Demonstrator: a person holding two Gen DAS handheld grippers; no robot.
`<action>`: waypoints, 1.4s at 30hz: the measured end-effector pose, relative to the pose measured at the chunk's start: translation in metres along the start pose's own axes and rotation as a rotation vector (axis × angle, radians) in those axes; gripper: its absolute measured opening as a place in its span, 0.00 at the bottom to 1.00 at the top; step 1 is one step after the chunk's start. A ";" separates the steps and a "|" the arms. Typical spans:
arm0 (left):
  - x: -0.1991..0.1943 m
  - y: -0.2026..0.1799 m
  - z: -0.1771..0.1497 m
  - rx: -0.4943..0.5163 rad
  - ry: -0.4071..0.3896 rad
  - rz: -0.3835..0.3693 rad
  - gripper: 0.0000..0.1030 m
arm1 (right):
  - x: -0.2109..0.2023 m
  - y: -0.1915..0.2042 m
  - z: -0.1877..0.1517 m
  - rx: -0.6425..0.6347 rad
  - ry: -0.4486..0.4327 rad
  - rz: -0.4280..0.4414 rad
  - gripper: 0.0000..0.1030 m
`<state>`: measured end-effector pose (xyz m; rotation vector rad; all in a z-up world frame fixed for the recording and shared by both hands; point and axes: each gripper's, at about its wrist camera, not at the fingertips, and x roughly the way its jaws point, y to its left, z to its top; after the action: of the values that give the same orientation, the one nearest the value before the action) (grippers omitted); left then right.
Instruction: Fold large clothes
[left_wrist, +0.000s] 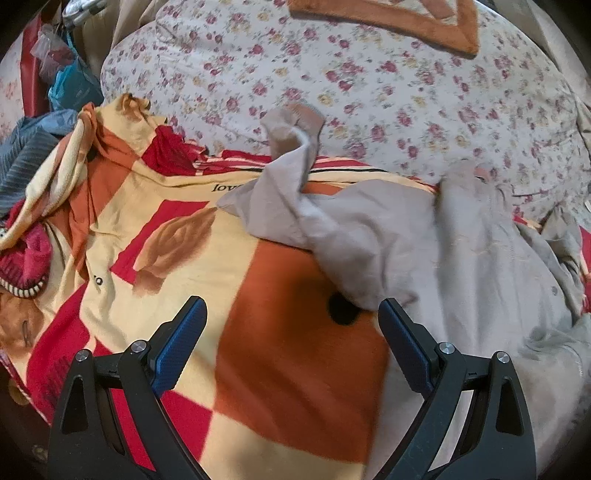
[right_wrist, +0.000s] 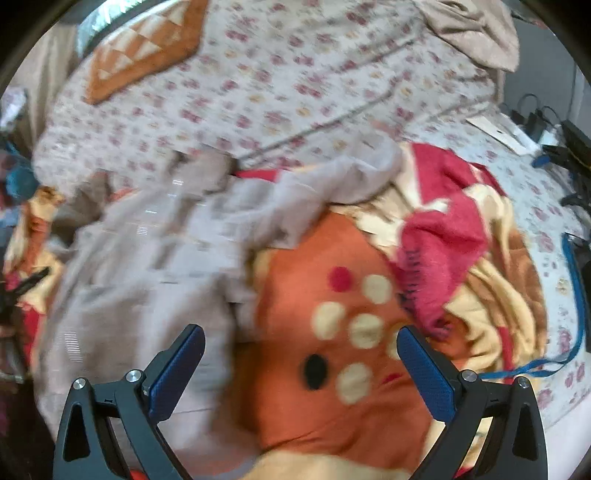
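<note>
On blanket (left_wrist: 229, 280), toward its right side: grey garment (left_wrist: 424, 251), crumpled, one sleeve (left_wrist: 291, 147) flung up toward floral quilt (left_wrist: 332, 74). Soft, light, limp by appearance; likely to sag and slide over the fleece. Best taken at hem corners or shoulders, one per gripper. Left gripper (left_wrist: 291, 314): jaws fully spread, nothing between, near garment edge. Right gripper (right_wrist: 301, 343): jaws fully spread, empty, over orange patch beside garment (right_wrist: 147, 266).

floral-sheeted bed (left_wrist: 369, 96) carries a patterned blanket (left_wrist: 221, 295), grey garment (left_wrist: 461, 266) on top.
</note>
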<state>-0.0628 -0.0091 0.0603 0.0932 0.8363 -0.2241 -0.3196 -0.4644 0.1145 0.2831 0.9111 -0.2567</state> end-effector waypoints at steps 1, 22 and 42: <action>-0.006 -0.005 -0.002 0.011 -0.007 0.002 0.91 | -0.003 0.007 0.003 -0.004 -0.004 0.029 1.00; -0.032 -0.073 -0.013 0.104 0.003 -0.001 0.91 | 0.043 0.113 0.019 -0.139 -0.001 0.105 1.00; -0.031 -0.078 -0.007 0.106 0.006 0.014 0.91 | 0.056 0.140 0.023 -0.193 0.012 0.111 1.00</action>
<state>-0.1057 -0.0787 0.0790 0.1988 0.8290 -0.2547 -0.2225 -0.3470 0.1015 0.1561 0.9215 -0.0639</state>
